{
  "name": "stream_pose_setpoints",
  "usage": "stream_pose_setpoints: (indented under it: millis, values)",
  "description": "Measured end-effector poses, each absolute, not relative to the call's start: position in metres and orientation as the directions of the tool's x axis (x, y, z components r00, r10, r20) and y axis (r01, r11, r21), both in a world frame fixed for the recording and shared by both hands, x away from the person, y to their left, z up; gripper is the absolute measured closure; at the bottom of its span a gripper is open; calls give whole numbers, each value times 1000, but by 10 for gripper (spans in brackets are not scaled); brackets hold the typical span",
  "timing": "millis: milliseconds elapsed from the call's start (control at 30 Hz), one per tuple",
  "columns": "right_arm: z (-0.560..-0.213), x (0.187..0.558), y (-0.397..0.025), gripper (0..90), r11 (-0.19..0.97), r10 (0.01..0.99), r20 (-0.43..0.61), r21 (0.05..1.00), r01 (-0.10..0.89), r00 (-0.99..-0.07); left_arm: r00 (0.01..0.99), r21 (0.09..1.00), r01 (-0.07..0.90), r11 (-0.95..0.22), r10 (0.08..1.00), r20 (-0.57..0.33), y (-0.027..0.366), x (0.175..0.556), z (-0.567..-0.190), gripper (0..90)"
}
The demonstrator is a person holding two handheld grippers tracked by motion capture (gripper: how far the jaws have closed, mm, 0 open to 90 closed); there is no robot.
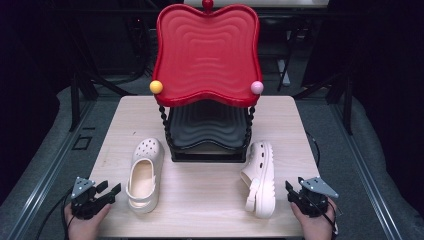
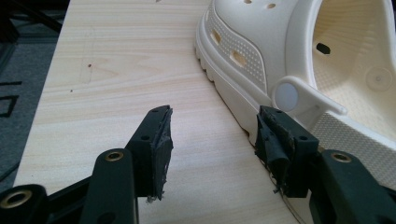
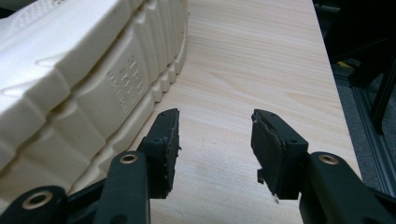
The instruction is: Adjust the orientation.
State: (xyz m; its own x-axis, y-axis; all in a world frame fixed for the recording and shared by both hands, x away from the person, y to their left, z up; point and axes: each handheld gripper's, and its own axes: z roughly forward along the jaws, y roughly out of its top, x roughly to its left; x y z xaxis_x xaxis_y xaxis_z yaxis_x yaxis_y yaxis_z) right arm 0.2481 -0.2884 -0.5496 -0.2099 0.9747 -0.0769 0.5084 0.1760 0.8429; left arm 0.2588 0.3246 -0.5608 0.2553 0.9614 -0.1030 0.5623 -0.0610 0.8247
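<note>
Two cream clogs lie on the wooden table (image 1: 205,195). The left clog (image 1: 144,172) rests upright, toe pointing away. The right clog (image 1: 260,177) lies tipped on its side with the ridged sole facing right. My left gripper (image 1: 111,192) sits at the table's front left, open, just left of the left clog's heel (image 2: 299,98); its right jaw is close to the sole edge. My right gripper (image 1: 290,192) sits at the front right, open, just right of the tipped clog's sole (image 3: 88,79). Nothing lies between either pair of jaws.
A two-tier rack stands at the back centre of the table: a red wavy top tray (image 1: 207,52) with a yellow ball (image 1: 156,86) and a pink ball (image 1: 257,87) at its corners, and a black lower tray (image 1: 207,125). Grey floor surrounds the table.
</note>
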Motion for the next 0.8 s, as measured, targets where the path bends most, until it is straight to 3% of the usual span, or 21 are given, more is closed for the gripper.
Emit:
stream_pose_setpoints:
  millis: [167,433,800]
  values:
    - [-550,249,-289,518,183,974,-77,821,541,-213,261,823,565,-47,957,-124,321,257,-558,483]
    - [-548,248,-289,519,173,976,-76,841,513,-206,277,827,559,-59,953,-119,315,248,-545,496]
    - [-547,247,-289,519,159,976,-60,851,501,-207,332,868,488,-89,939,-90,289,255,-521,521]
